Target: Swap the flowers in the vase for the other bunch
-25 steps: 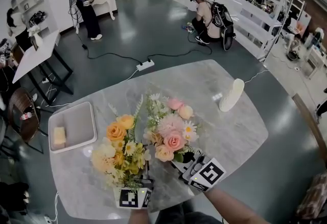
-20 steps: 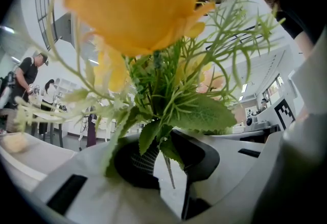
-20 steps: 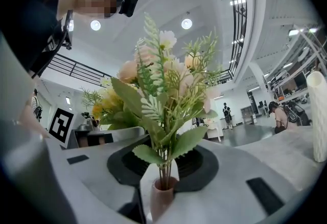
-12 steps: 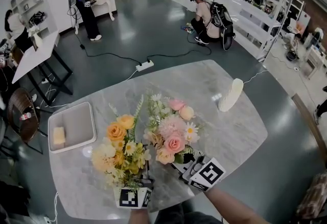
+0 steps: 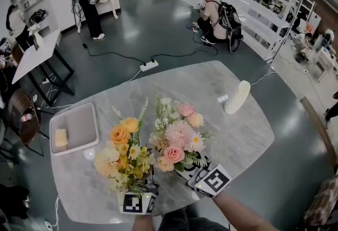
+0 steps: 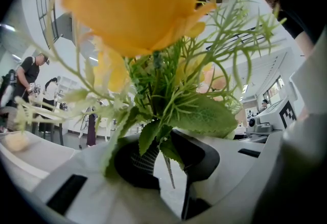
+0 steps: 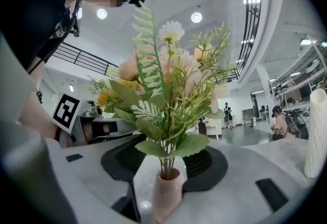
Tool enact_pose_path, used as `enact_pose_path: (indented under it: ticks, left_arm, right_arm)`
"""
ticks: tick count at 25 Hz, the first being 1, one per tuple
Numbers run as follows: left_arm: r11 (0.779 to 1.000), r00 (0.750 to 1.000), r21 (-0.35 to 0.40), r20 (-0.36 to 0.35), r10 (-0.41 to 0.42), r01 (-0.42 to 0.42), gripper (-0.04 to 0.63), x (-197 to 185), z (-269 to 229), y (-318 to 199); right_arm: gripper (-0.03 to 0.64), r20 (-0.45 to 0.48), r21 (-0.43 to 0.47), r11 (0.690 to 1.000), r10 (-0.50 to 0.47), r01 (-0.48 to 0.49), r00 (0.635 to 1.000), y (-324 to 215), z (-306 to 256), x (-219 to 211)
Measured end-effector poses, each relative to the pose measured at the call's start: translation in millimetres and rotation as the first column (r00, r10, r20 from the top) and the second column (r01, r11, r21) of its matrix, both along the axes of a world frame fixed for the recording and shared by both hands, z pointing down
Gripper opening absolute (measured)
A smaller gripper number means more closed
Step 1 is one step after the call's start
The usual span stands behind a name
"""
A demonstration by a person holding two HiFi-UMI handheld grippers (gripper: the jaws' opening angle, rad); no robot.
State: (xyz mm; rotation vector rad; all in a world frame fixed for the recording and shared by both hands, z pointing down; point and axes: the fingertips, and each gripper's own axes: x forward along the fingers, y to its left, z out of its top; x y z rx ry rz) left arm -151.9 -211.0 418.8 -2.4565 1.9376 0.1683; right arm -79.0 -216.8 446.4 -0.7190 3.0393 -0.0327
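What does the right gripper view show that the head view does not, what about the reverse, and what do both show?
Only the right gripper view: a small pink vase holding the stems of the pink bouquet, standing between the opening jaws of the right claw. Only the head view: a white tray with a yellow block, and a power strip on the floor. Both: the pink bouquet, the yellow bouquet and the tall white vase.

Grey tray (image 5: 83, 125) at the counter's (image 5: 203, 86) left holds a yellow block (image 5: 61, 139); power strip (image 5: 150, 66) lies on the floor (image 5: 158, 24).
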Motion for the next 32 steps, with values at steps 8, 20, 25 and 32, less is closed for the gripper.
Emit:
enact_pose_path:
  ticks: [8,20,25,32]
  left_arm:
    - [1.000,1.000,-0.024,-0.003,-0.010,0.010,0.081,-3.0,2.7,2.2]
    - [1.000,1.000,-0.027,-0.005,-0.016,0.016,0.081,-0.5,3.3,9.2]
    - [0.999,1.000,-0.030,-0.002,-0.020,0.020,0.081,-1.6,4.6,13.9]
    - [0.999,1.000,-0.029,0.002,-0.027,0.027,0.081,-5.6,6.7,20.5]
  right_arm:
    - [0.210,-0.034,-0.018,0.999,0.028,-0.029,0.999,0.5,5.6,4.5]
    - [0.210,-0.046,-0.034,0.999,0.037,-0.039,0.998,2.4,12.1,11.3]
    - [0.210,-0.052,-0.051,0.998,0.035,-0.038,0.998,6.7,16.6,10.7]
    - [0.210,-0.058,-0.071,0.996,0.048,-0.053,0.997,9.7,23.7,11.3]
